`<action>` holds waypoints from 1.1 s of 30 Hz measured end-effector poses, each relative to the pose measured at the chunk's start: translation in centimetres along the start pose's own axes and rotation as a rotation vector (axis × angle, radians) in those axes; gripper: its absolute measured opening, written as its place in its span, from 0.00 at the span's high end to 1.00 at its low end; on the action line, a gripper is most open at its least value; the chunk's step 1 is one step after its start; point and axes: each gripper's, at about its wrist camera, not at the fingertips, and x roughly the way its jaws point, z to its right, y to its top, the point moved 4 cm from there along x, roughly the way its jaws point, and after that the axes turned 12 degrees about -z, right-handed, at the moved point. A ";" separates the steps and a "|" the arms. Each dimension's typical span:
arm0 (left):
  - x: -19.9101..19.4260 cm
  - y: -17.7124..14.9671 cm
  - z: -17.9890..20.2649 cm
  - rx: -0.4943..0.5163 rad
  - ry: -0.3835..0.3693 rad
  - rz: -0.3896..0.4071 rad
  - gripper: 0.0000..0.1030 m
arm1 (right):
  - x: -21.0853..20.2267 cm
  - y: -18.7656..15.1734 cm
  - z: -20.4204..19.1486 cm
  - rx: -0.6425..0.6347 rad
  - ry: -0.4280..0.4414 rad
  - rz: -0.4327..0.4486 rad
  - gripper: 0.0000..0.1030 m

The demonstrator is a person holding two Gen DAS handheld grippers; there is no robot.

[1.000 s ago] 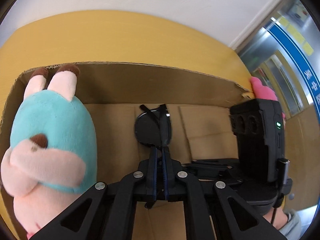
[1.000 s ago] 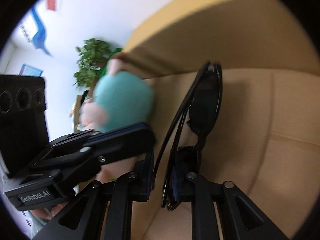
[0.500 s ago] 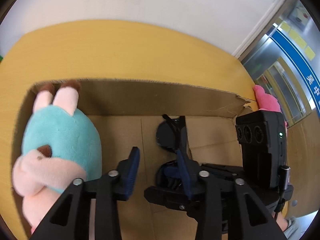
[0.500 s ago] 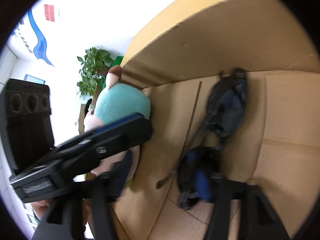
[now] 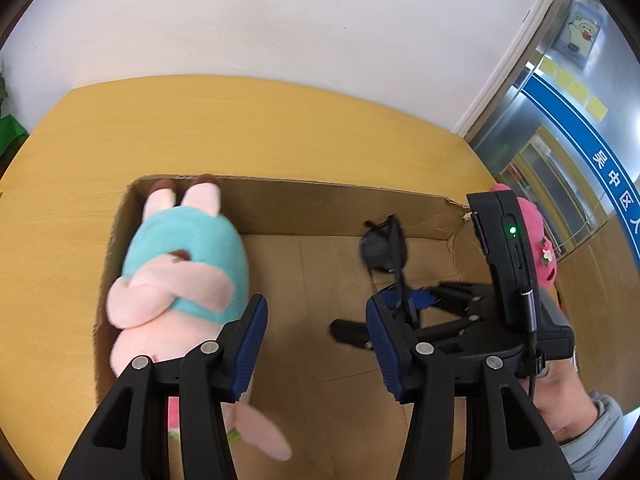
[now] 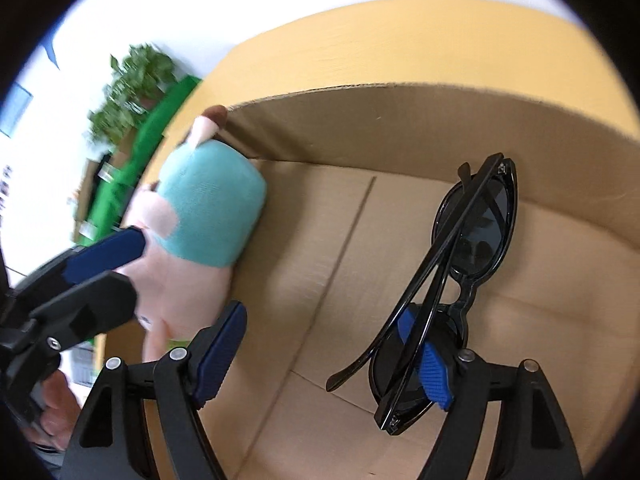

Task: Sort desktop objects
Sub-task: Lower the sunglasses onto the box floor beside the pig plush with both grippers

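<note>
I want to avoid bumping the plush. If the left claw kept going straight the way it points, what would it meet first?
Most likely the bare floor of the cardboard box. The left claw, jaws opening with nothing between them, points between the plush toy and the sunglasses. Depth is hard to judge, but the plush sits off to one side.

White Chinese characters run along a blue band [image 5: 592,148] on the glass partition in the left wrist view; "吴中区人" can be made out, with the rest cut off. Above it hangs a small poster [image 5: 580,38] with a cartoon pig, its lettering too small to read. Nothing else is legible.
</note>
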 end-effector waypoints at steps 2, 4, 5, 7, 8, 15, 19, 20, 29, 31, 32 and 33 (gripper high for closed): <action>-0.1 -0.4 -0.3 0.005 0.003 0.000 0.47 | -0.3 -0.1 -0.1 -0.015 -0.086 -0.007 0.24; 0.1 -0.6 -0.4 0.006 -0.005 -0.007 0.47 | -0.3 -0.2 -0.5 -0.044 -0.131 -0.017 0.24; 0.3 -0.7 -0.4 0.007 -0.008 -0.010 0.47 | -0.1 -0.4 -0.6 -0.063 -0.123 -0.032 0.24; 0.7 -0.6 -0.1 0.007 -0.016 -0.016 0.47 | 0.2 -0.7 -0.7 -0.079 -0.051 -0.049 0.24; 1.0 -0.6 0.0 0.005 -0.023 -0.020 0.47 | 0.3 -0.9 -0.7 -0.089 0.013 -0.046 0.24; 4.6 1.0 2.3 0.031 -0.095 -0.095 0.47 | 2.3 -2.5 0.5 -0.110 0.207 -0.056 0.24; 8.6 2.1 4.4 0.074 -0.115 -0.185 0.47 | 2.2 -2.8 1.5 -0.122 0.272 -0.022 0.24; 9.4 2.1 4.8 0.081 -0.114 -0.203 0.47 | 2.1 -2.9 1.6 -0.132 0.279 -0.016 0.24; 14.7 2.9 6.1 0.102 -0.057 -0.320 0.46 | 2.1 -3.1 2.3 -0.155 0.321 0.015 0.27; 14.9 3.0 6.2 0.108 -0.054 -0.328 0.46 | 2.1 -3.1 2.4 -0.151 0.318 0.014 0.27; 15.0 3.1 6.3 0.110 -0.055 -0.333 0.46 | 2.1 -3.1 2.5 -0.146 0.313 0.014 0.27; 15.0 3.1 6.4 0.111 -0.057 -0.338 0.46 | 2.1 -3.1 2.5 -0.142 0.310 0.014 0.27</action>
